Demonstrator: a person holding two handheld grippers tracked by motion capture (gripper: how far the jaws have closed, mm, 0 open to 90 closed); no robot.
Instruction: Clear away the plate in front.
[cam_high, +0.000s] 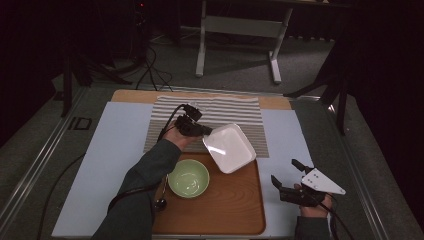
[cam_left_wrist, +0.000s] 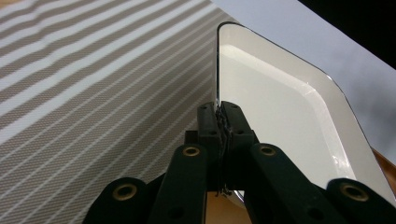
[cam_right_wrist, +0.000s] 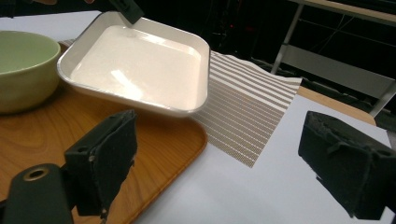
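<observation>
Square white shallow dish (cam_high: 230, 147): rim clamped in left gripper (cam_high: 204, 131) fingers, held tilted above wooden tray (cam_high: 235, 210) and striped cloth (cam_high: 235, 112). Green bowl (cam_high: 188, 178) on tray. Right gripper (cam_high: 286, 178): fingers apart, over worktop.

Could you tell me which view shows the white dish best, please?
The right gripper view: the whole dish shows, rim and inside. The high view shows it small; the left gripper view shows it edge-on, rim pinched in the left tool.

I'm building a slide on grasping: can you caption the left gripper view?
Left hand-held gripper shut on the rim of a white square dish, above a striped placemat.
</observation>
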